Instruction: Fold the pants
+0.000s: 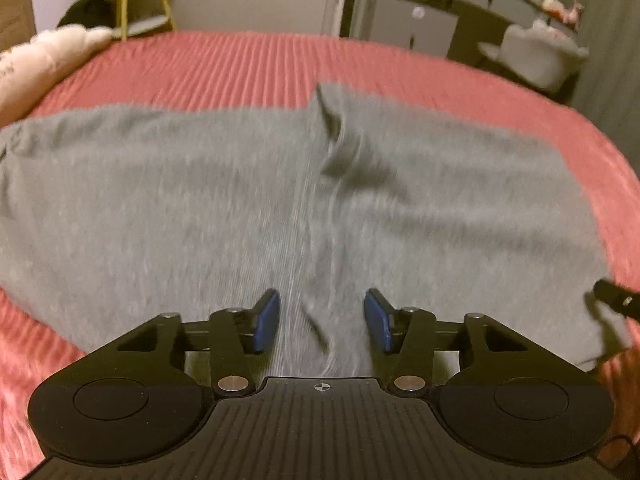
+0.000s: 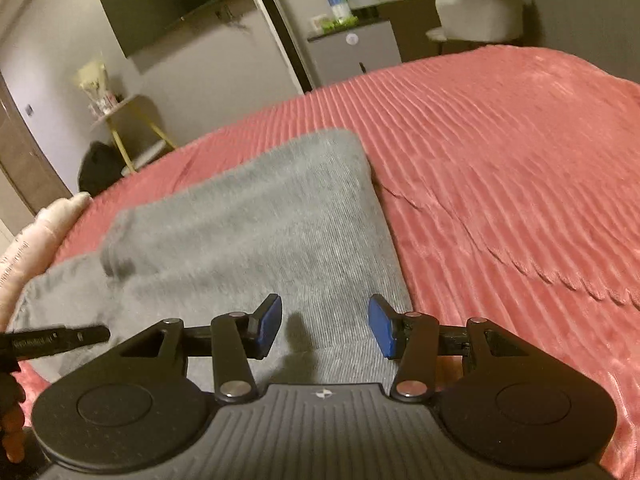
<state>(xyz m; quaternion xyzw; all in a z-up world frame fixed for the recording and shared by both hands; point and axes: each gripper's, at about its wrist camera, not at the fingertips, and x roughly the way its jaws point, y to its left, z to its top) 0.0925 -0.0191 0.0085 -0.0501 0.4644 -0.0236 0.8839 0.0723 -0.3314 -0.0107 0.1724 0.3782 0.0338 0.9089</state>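
On pink bedspread (image 1: 240, 60), grey pants (image 1: 160, 200), creased

One pair of grey pants (image 1: 200, 200), two grippers (blue-padded), one pink bedspread (image 1: 240, 60), perhaps one pillow (image 1: 44, 64).

Grey pants (image 1: 200, 208); pink ribbed bedspread (image 1: 224, 60).

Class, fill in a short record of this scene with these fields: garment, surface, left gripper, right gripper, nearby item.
garment: grey pants, spread on the bed, partly folded over
surface: pink ribbed bedspread
left gripper: jaws open above the pants, nothing between the pads
right gripper: jaws open over the pants near their edge, nothing held
nearby item: pale pillow at the bed's left side
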